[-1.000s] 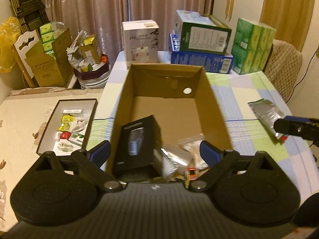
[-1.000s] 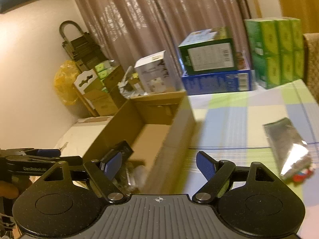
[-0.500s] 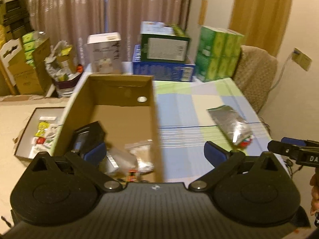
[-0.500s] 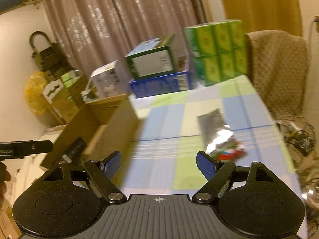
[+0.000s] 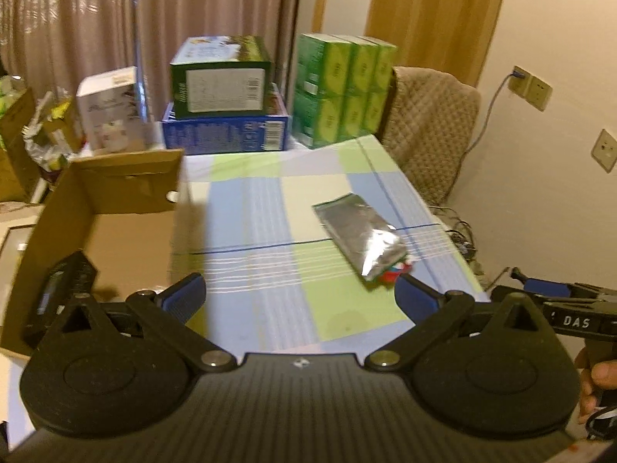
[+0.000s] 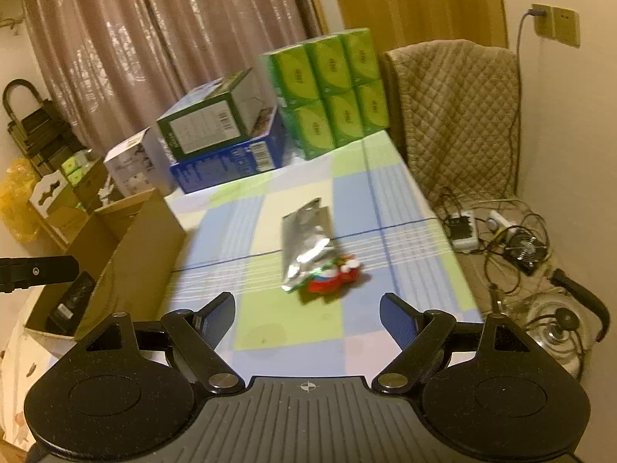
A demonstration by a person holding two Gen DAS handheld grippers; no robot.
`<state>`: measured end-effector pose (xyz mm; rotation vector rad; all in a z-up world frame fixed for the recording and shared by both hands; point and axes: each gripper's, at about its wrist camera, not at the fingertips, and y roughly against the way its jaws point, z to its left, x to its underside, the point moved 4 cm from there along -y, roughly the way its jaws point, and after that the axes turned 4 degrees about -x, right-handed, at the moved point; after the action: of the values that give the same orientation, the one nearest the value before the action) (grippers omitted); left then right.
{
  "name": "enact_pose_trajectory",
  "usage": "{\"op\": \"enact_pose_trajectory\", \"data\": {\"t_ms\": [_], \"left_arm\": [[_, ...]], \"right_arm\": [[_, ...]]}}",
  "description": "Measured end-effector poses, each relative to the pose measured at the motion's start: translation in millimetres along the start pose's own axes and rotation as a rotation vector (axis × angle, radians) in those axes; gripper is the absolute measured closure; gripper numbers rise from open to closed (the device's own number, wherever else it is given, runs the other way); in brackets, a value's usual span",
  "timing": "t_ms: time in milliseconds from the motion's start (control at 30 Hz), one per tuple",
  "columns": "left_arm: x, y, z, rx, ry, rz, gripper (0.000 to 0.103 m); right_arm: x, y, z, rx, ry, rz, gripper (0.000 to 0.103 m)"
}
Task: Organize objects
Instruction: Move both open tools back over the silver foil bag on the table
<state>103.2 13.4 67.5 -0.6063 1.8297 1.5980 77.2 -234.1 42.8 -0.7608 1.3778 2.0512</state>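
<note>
A silver foil packet (image 5: 360,233) with a red and green end lies on the checked tablecloth (image 5: 270,208); it also shows in the right wrist view (image 6: 308,245). An open cardboard box (image 5: 115,200) stands to its left and holds a black box (image 5: 58,293). My left gripper (image 5: 299,295) is open and empty above the table's near edge, left of the packet. My right gripper (image 6: 306,316) is open and empty, just short of the packet. The right gripper also shows at the right edge of the left wrist view (image 5: 559,297).
Green, blue and white cartons (image 5: 223,92) and stacked green packs (image 5: 343,88) line the table's far end. A chair with a quilted cover (image 6: 455,115) stands at the right. Cables and a small fan (image 6: 524,250) lie on the floor beyond the table's right edge.
Both grippers have swung right, away from the cardboard box and toward the foil packet. Both stayed open and empty. The packet has not moved.
</note>
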Motion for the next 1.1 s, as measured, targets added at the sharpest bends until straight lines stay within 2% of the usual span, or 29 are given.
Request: {"op": "enact_pose_trajectory", "data": {"t_ms": [333, 833, 1100], "left_arm": [[1, -18, -24, 0.031, -0.008, 0.028, 0.001], [4, -38, -29, 0.055, 0.005, 0.06, 0.001], [0, -63, -37, 0.065, 0.012, 0.1, 0.001]], "right_arm": [[3, 1, -22, 0.03, -0.025, 0.006, 0.024], [8, -12, -33, 0.037, -0.037, 0.028, 0.024], [9, -28, -47, 0.04, -0.041, 0.044, 0.023]]}}
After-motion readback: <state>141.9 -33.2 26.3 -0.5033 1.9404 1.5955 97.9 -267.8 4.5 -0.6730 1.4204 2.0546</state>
